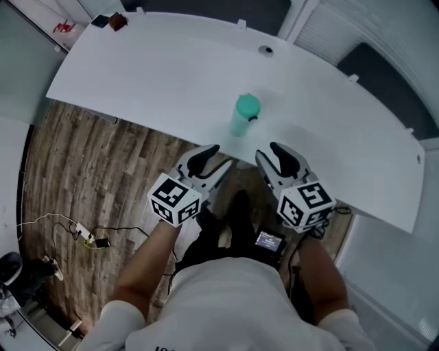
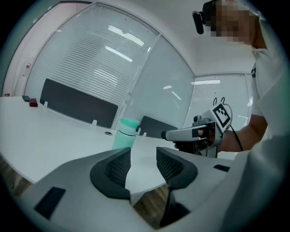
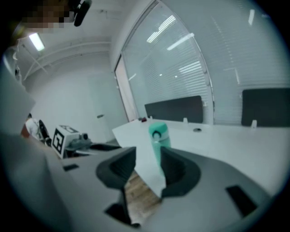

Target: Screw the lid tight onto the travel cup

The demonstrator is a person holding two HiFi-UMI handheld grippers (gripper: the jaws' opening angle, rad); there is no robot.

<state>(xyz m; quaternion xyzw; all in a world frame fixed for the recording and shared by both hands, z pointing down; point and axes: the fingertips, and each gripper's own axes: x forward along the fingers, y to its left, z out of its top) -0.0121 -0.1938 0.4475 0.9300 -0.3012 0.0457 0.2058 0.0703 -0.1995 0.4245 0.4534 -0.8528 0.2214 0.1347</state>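
Observation:
A mint-green travel cup stands upright on the white table near its front edge, with its lid sitting on top. My left gripper hovers just in front of the cup and to its left, jaws open and empty. My right gripper is in front of it to the right, also open and empty. In the left gripper view the cup stands beyond the parted jaws, with the right gripper beside it. In the right gripper view the cup rises just past the jaws.
A small dark red object and a black one lie at the table's far left corner. A round cable grommet sits at the back. Below the table's front edge are a wooden floor and a power strip with cables.

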